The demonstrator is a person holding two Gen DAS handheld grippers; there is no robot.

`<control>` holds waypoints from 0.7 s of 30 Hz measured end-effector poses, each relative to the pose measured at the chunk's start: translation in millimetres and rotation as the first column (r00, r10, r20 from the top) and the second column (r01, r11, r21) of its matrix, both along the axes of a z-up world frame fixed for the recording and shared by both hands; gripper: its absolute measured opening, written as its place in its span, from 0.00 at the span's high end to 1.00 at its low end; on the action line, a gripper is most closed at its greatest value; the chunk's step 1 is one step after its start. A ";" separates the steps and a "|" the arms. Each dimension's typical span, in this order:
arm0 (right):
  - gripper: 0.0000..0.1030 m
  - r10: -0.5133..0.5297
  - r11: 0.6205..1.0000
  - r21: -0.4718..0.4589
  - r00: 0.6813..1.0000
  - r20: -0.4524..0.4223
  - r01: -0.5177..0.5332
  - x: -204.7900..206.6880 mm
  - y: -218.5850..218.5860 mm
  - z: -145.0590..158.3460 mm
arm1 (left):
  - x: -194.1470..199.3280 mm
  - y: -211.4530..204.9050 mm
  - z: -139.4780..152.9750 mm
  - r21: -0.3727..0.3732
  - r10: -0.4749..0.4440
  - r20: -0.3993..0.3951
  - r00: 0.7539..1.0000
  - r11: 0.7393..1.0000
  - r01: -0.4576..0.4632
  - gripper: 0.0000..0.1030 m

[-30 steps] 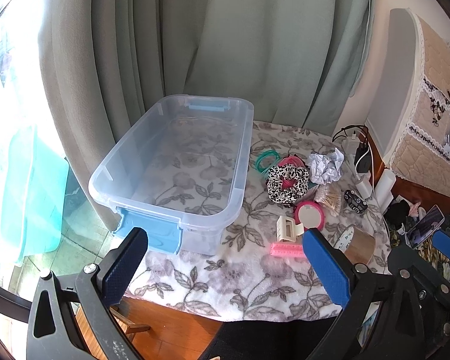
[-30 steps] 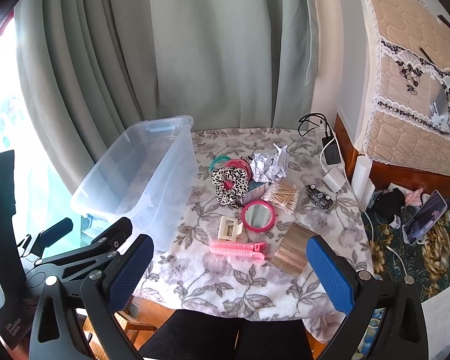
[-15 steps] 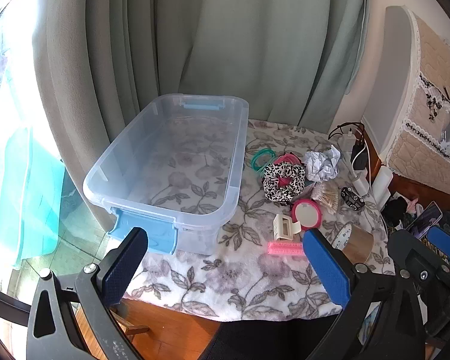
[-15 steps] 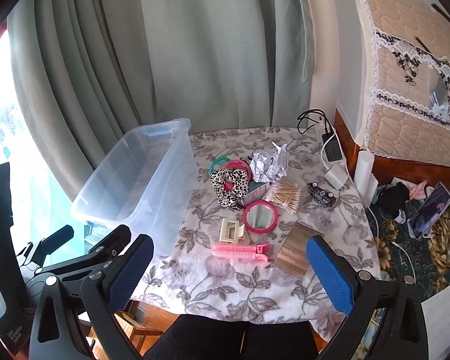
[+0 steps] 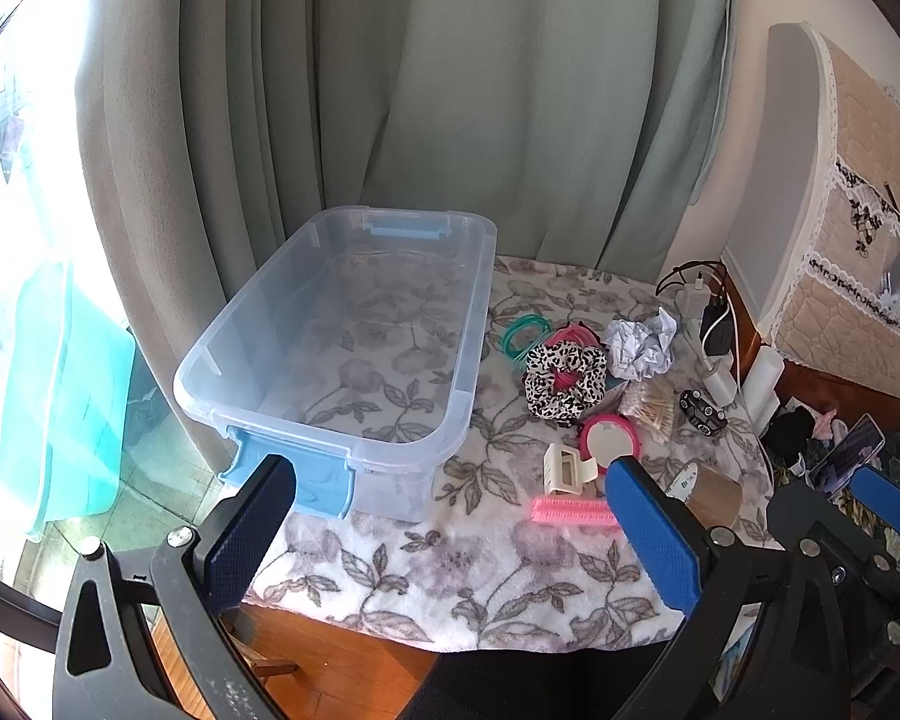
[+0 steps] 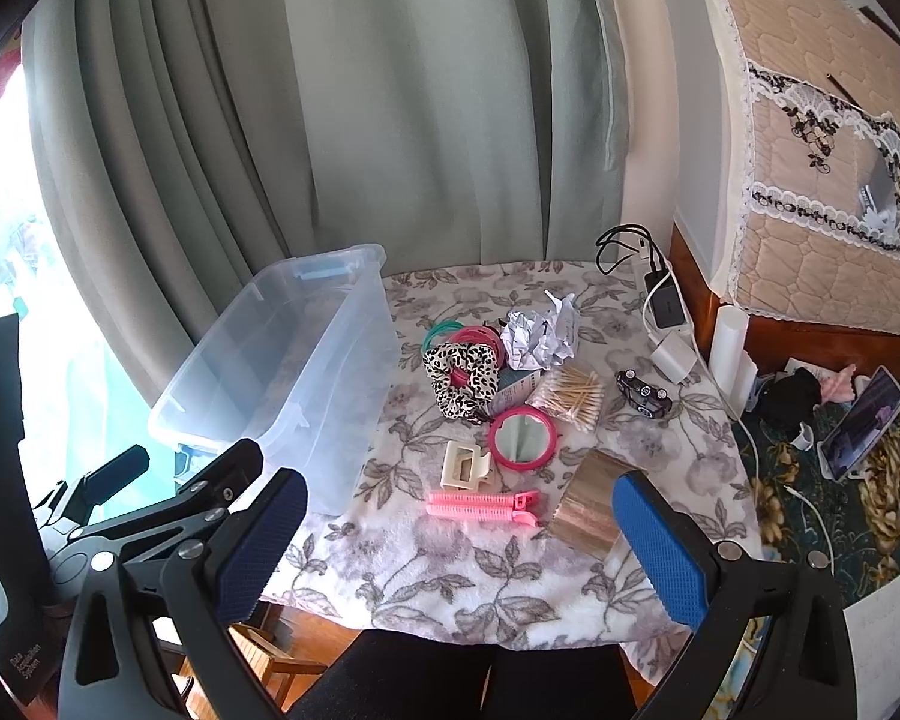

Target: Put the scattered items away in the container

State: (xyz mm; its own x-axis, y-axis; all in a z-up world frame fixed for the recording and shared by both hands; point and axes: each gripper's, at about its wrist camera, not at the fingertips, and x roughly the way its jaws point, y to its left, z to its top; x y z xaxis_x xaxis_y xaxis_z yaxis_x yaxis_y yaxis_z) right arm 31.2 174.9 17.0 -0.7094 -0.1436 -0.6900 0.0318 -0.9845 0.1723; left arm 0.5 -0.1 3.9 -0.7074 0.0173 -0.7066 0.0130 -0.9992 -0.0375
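Both hand-held grippers are spread wide with nothing in them: the left hand-held gripper hangs off the near edge of the bench, which has a floral cloth over it, and the right hand-held gripper does the same. The clear plastic container with blue latches sits on the bench's left side with nothing inside. Right of it is the pile: leopard-print scrunchie, round pink mirror, cream claw clip, pink ridged hair clip, cotton swabs, crumpled paper.
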 end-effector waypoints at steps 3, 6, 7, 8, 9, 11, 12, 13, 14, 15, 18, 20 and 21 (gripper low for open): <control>0.00 -0.001 1.000 -0.006 1.000 -0.004 0.001 0.9 1.3 0.4 | 1.0 1.5 1.0 -0.005 -0.001 -0.008 1.000 1.000 0.001 0.00; 0.00 -0.005 1.000 -0.009 1.000 -0.007 0.004 2.0 2.0 0.6 | 0.9 2.4 1.5 -0.005 0.001 -0.010 1.000 1.000 -0.001 0.00; 0.00 -0.006 1.000 -0.010 1.000 -0.007 0.006 2.1 2.5 0.7 | 0.7 2.8 1.6 -0.003 0.001 -0.009 1.000 1.000 -0.001 0.00; 0.00 -0.007 1.000 -0.012 1.000 -0.008 0.007 2.2 3.0 0.8 | 0.5 3.2 1.6 -0.002 0.001 -0.009 1.000 1.000 -0.001 0.00; 0.00 -0.008 1.000 -0.013 1.000 -0.009 0.008 2.4 3.4 0.9 | 0.3 3.6 1.7 0.000 0.001 -0.008 1.000 1.000 -0.001 0.00; 0.00 -0.010 1.000 -0.014 1.000 -0.010 0.010 2.5 4.0 1.2 | 0.7 4.8 2.2 -0.001 -0.001 -0.012 1.000 1.000 0.001 0.00; 0.00 -0.011 1.000 -0.014 1.000 -0.010 0.011 2.3 4.1 1.6 | 0.7 5.2 2.1 -0.002 -0.002 -0.013 1.000 1.000 0.002 0.00; 0.00 -0.012 1.000 -0.015 1.000 -0.010 0.011 2.2 4.5 1.5 | 0.8 5.7 2.0 -0.002 -0.002 -0.013 1.000 1.000 0.002 0.00; 0.00 -0.013 1.000 -0.016 1.000 -0.009 0.012 2.1 5.0 1.4 | 0.8 6.2 2.0 0.000 -0.001 -0.010 1.000 1.000 0.001 0.00; 0.00 -0.013 1.000 -0.016 1.000 -0.008 0.013 2.0 5.5 1.2 | 0.5 6.3 1.3 0.004 -0.002 -0.006 1.000 1.000 0.002 0.00; 0.00 -0.019 1.000 -0.023 1.000 -0.001 0.019 1.1 7.4 -0.5 | -0.6 7.4 -1.5 0.016 -0.008 0.003 1.000 1.000 0.008 0.00; 0.00 -0.022 0.999 -0.026 1.000 0.001 0.022 0.7 9.0 -1.5 | -0.6 9.0 -2.5 0.018 -0.011 0.002 1.000 1.000 0.011 0.00; 0.00 -0.023 0.999 -0.027 1.000 0.002 0.023 0.6 9.8 -2.1 | -0.4 10.1 -2.6 0.016 -0.012 -0.001 1.000 1.000 0.012 0.00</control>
